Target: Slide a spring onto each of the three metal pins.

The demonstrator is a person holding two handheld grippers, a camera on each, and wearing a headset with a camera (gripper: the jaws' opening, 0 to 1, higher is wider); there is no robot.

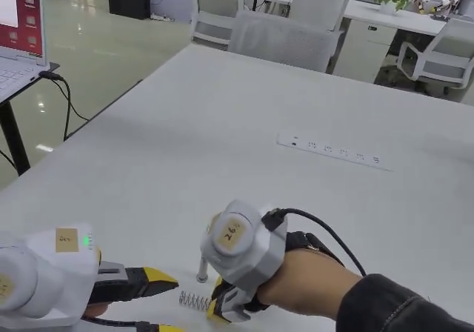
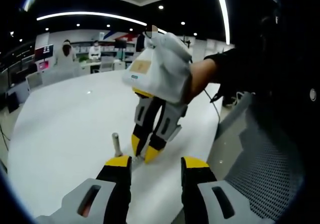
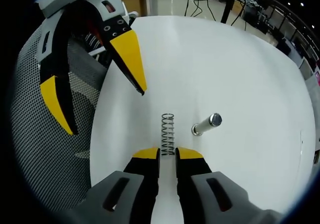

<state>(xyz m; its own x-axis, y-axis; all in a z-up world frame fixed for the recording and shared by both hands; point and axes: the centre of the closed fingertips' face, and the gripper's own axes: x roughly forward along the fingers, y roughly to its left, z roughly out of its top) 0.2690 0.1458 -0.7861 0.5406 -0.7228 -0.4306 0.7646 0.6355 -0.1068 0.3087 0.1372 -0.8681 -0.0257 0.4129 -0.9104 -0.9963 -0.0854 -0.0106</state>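
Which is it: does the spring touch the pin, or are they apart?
Apart. The right gripper view shows a strip of bare table between the spring and the pin.

A broad white worktable with a smooth matte top [image 1: 222, 117] carries three things. Close to its near edge a short silver metal pin with a round flat head [image 1: 202, 268] stands upright on the surface. Just beside the pin but not touching it, a small coiled spring of thin grey wire [image 1: 194, 299] lies flat on its side. Well apart from both, farther across the top towards the right, a long, slim white socket strip [image 1: 333, 151] lies flat, with its row of small openings facing up.
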